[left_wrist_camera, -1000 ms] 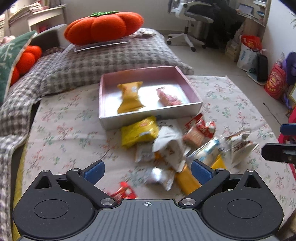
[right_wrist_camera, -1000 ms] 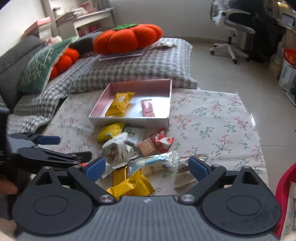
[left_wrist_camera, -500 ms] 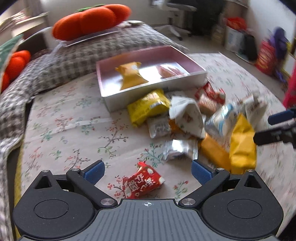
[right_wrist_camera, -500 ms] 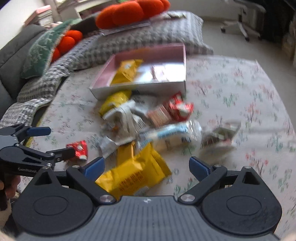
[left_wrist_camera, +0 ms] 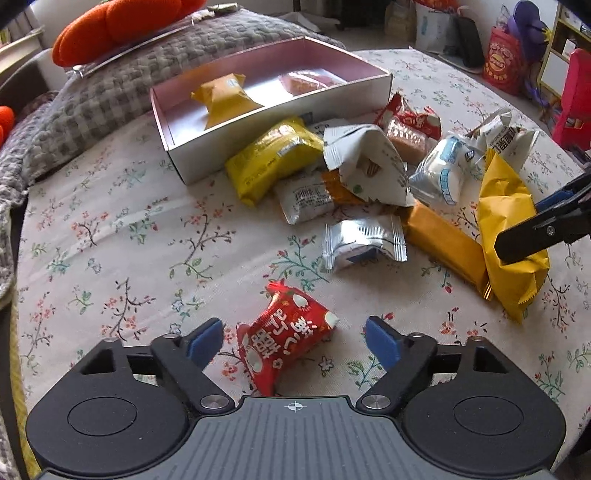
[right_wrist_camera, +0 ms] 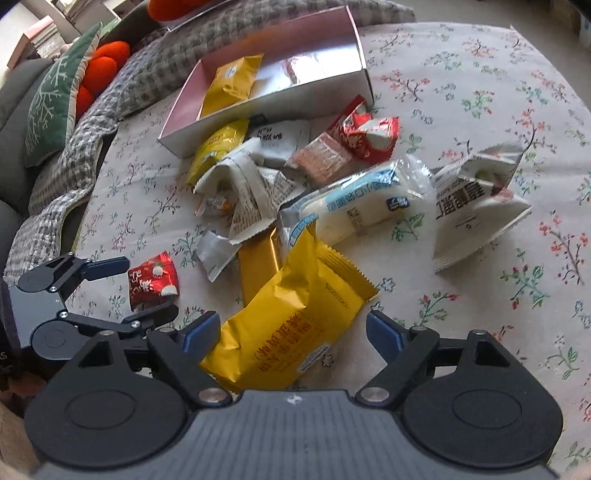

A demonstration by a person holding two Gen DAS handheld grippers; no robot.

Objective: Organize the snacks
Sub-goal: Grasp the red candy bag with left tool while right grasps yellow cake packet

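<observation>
A small red snack packet lies on the flowered tablecloth between the blue pads of my left gripper. Its jaws are closing, with gaps still showing on both sides of the packet. My right gripper straddles a large yellow packet. Its jaws are closing too, and the pads do not press on the packet. Each gripper also shows in the other's view: the left gripper around the red packet, the right gripper over the yellow packet. A pink-lined box behind holds two snacks.
A heap of several loose packets lies between the box and the grippers. A grey checked blanket with an orange pumpkin cushion borders the far left. The table's rounded edge runs along the right, with bags on the floor beyond.
Both grippers have sunk toward the table and their jaws have narrowed. The red packet now sits between the left fingers and the yellow packet between the right ones.
</observation>
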